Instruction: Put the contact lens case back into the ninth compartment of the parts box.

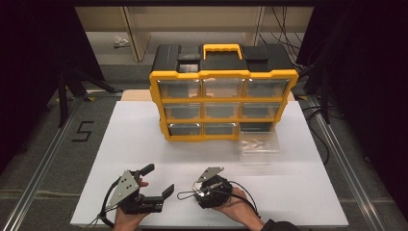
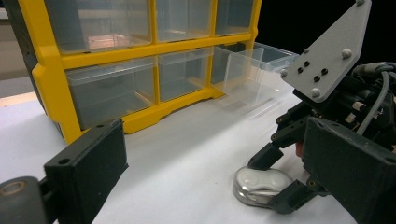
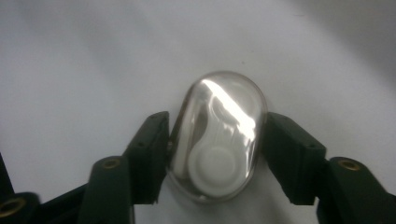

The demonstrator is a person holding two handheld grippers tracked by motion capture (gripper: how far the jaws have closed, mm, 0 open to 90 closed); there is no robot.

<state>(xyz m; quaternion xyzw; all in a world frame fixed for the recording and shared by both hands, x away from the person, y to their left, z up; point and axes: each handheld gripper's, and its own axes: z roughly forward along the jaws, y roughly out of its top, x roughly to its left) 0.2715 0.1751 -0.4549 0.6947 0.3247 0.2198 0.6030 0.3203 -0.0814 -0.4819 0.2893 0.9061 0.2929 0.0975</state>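
A small clear oval case (image 3: 217, 135) with a white piece inside lies on the white table (image 1: 144, 144). My right gripper (image 3: 217, 149) is shut on it, one black pad pressed against each long side. The left gripper view shows the same case (image 2: 257, 184) lying flat between the right gripper's tips (image 2: 275, 179). From above, the case (image 1: 184, 195) sits just left of the right gripper (image 1: 191, 193), near the table's front edge. My left gripper (image 1: 159, 179) rests to the left of it, jaws wide open with nothing between them (image 2: 217, 140).
A yellow and black organizer (image 1: 223, 103) with clear drawers stands at the back middle of the table. One clear drawer (image 1: 260, 144) is pulled out and rests on the table in front of its lower right slot. Bare white surface lies between organizer and grippers.
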